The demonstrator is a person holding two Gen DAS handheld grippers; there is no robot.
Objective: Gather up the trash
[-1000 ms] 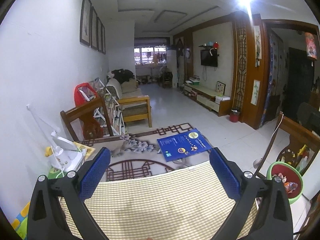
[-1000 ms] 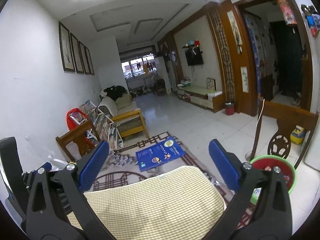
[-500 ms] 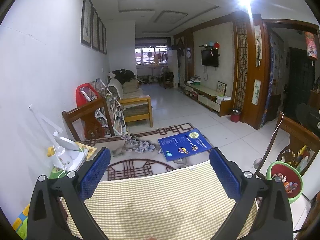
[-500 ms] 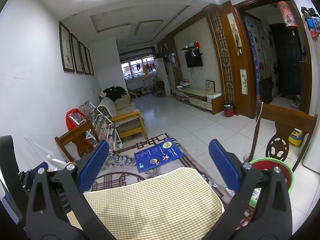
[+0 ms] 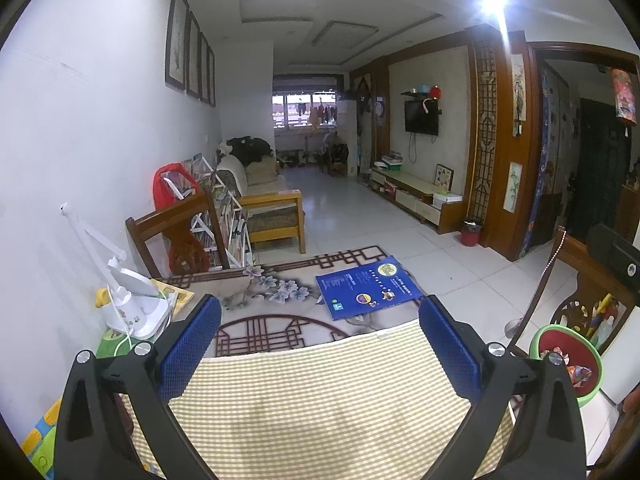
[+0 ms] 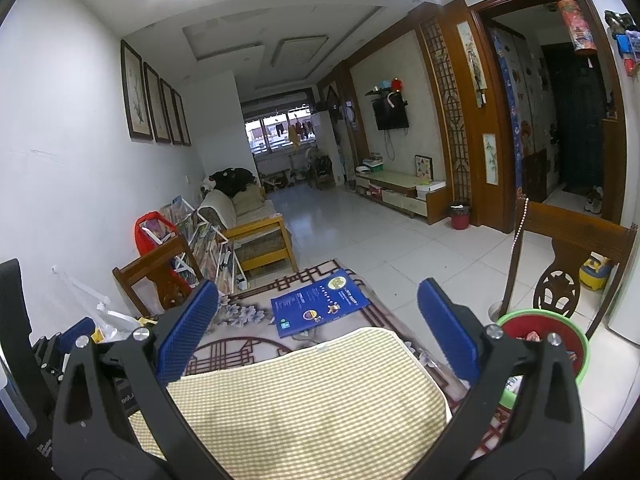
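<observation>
The left gripper hung with its blue-padded fingers spread wide and nothing between them, above a yellow-and-white checked cloth mat that filled the lower middle of its view. The right gripper was likewise wide apart and empty over the same mat.

The round green plastic basin with a red inside sat at about four o'clock in the left wrist view, holding colourful crumpled scraps; in the right wrist view it lay at four o'clock too, just in front of a carved dark wooden chair.

A blue printed booklet lay flat on the patterned floral tabletop at twelve o'clock, just beyond the mat's far edge. A white folding desk lamp stood at nine o'clock near the wall. A small red waste bin stood well away at one o'clock beside the low television cabinet.
</observation>
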